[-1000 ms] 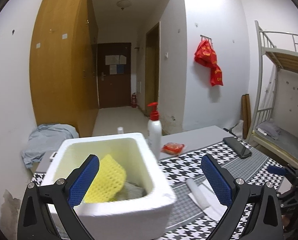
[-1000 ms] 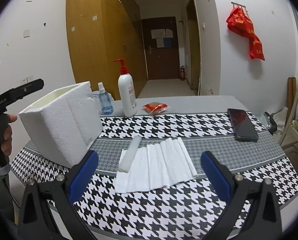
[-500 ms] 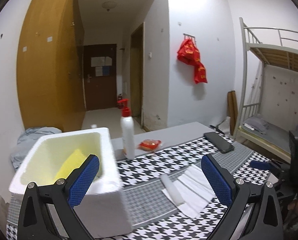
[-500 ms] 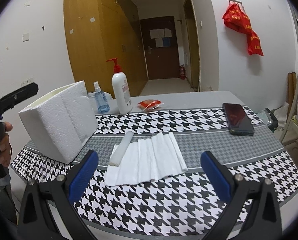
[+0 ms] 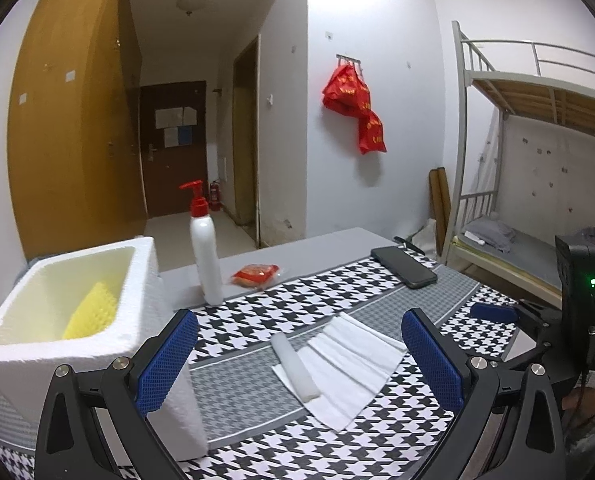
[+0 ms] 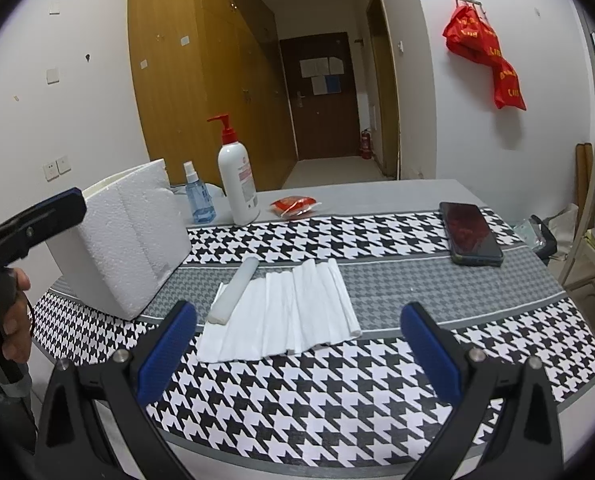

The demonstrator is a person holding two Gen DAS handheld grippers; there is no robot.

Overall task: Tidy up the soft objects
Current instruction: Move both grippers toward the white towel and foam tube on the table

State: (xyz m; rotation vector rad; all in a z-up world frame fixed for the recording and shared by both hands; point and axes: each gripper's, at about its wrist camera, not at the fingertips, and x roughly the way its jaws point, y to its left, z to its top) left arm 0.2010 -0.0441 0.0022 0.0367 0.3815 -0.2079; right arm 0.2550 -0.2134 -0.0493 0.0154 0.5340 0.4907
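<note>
Left wrist view: the left gripper point(image 5: 299, 354) is spread wide and holds nothing. The foam box point(image 5: 77, 312) stands beside and behind the left finger point(image 5: 165, 364), which overlaps its near corner; a yellow sponge point(image 5: 93, 312) leans inside it. Ahead, between the fingers, a white foam roll point(image 5: 294, 366) lies on a folded white cloth point(image 5: 351, 368), both on the checked tablecloth point(image 5: 297, 448). Beyond the left finger stands a pump bottle point(image 5: 205, 256), with a red packet point(image 5: 256, 274) just beside it. A phone point(image 5: 403, 266) lies far past the right finger.

Right wrist view: the right gripper point(image 6: 299, 354) is likewise released and empty. The cloth and roll lie just ahead between its fingers, the roll nearer the left finger point(image 6: 165, 356). The box sits beyond that finger, a small spray bottle point(image 6: 197, 200) behind it.
</note>
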